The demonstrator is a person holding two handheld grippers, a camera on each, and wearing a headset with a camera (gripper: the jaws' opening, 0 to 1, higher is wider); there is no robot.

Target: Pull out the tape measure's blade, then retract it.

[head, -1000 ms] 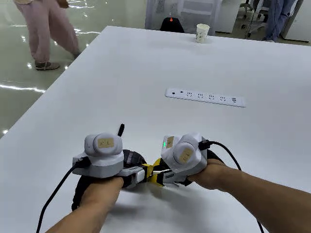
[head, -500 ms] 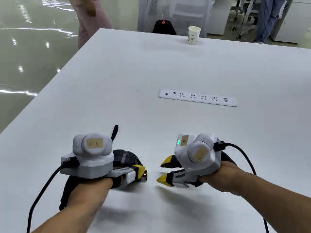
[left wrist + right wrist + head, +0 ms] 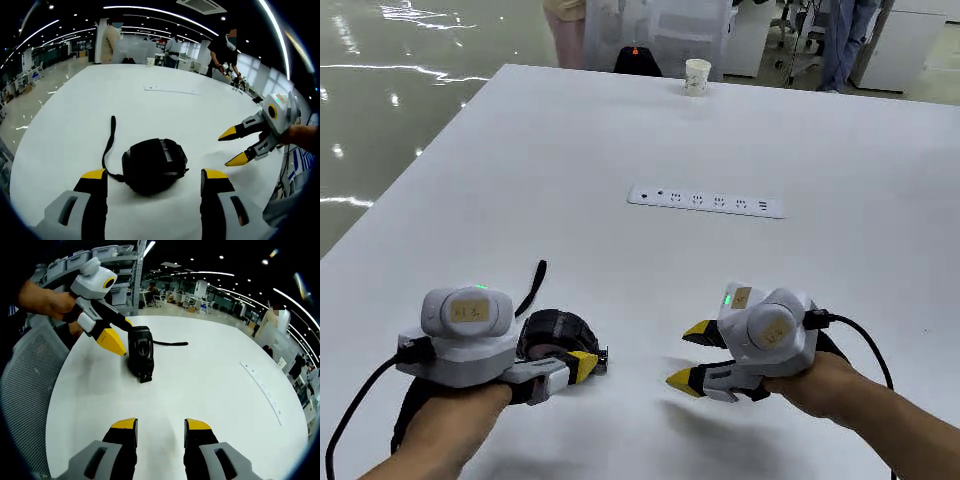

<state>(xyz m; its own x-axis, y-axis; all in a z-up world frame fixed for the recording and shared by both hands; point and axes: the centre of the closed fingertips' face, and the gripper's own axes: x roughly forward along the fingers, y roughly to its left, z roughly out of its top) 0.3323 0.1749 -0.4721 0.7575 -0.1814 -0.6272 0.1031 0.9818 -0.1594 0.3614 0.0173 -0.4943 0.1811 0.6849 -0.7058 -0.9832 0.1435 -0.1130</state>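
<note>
One tape measure is lying on the single table, and one black strap is trailing from it. One power strip and one paper cup are sitting farther back. Two grippers are hanging over the table, the left gripper and the right gripper, each showing two yellow-tipped fingers, four in all. Two people are standing beyond the far edge: the person on the left and the person on the right.
</note>
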